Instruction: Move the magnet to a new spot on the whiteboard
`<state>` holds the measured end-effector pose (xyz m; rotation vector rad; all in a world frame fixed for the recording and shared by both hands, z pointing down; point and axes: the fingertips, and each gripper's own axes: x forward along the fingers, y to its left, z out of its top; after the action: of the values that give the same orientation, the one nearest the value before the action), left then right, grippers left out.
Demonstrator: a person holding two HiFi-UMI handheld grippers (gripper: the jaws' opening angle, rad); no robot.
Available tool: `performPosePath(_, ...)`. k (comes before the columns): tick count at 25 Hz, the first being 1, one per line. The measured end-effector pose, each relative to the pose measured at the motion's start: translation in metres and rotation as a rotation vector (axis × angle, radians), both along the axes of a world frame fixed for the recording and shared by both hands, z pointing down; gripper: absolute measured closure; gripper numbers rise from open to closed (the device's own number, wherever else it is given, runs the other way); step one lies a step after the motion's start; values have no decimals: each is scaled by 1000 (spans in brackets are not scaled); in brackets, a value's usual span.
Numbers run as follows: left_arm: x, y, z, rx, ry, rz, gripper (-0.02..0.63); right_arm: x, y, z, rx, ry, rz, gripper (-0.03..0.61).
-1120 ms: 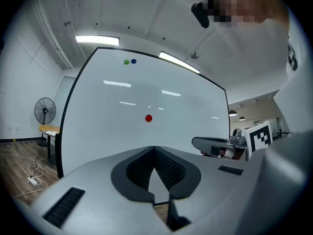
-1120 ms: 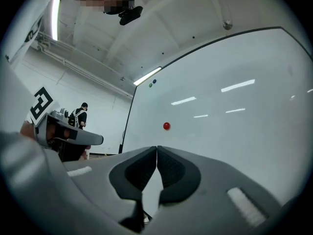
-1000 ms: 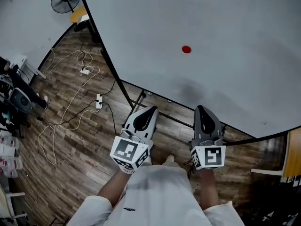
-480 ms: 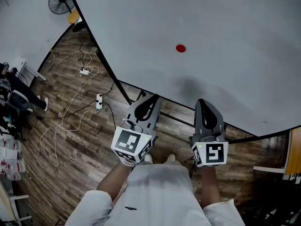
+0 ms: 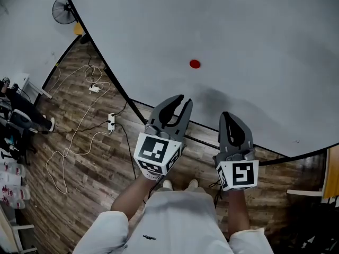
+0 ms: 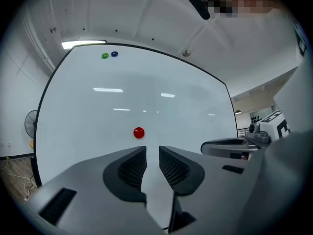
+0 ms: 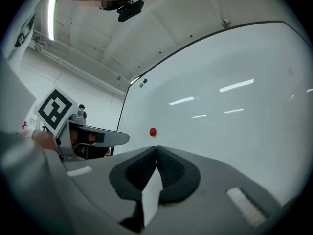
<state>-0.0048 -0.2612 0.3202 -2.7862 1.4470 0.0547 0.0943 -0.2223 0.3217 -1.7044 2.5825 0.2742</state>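
Note:
A small red magnet (image 5: 195,64) sticks to the big whiteboard (image 5: 238,30). It also shows in the left gripper view as a red magnet (image 6: 139,132) just above the jaws, and in the right gripper view as a red magnet (image 7: 153,131). My left gripper (image 5: 180,102) points at the board below the magnet; its jaws have just been opening, a gap shows and nothing is between them. My right gripper (image 5: 229,119) is to the right, shut and empty, short of the board's lower edge.
A green magnet (image 6: 104,56) and a blue magnet (image 6: 114,54) sit near the board's top. Wooden floor with white cables (image 5: 79,120) and a power strip lies to the left. A fan (image 5: 63,8) stands at the far left, and a chair (image 5: 16,118) at the left edge.
My left gripper has moved up and toward the board, nearer the red magnet, and its jaws have parted. The right gripper has shifted only a little.

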Motion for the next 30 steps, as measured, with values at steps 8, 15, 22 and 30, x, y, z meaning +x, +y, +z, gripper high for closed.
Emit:
performPosePath(8, 12, -32, -23, 25, -2, -12, 524, 8, -12, -5, 5, 1, 3, 568)
performPosePath(15, 16, -58, -29, 36, -7, -59, 494, 9, -24, -9, 8, 12, -10, 568)
performPosePath(22, 21, -77, -28, 23, -1, -115, 487, 18, -31, -12, 8, 16, -20, 568)
performPosePath(30, 22, -90, -30, 28, 2, -175, 486, 25, -36, -10, 7, 5, -18, 568)
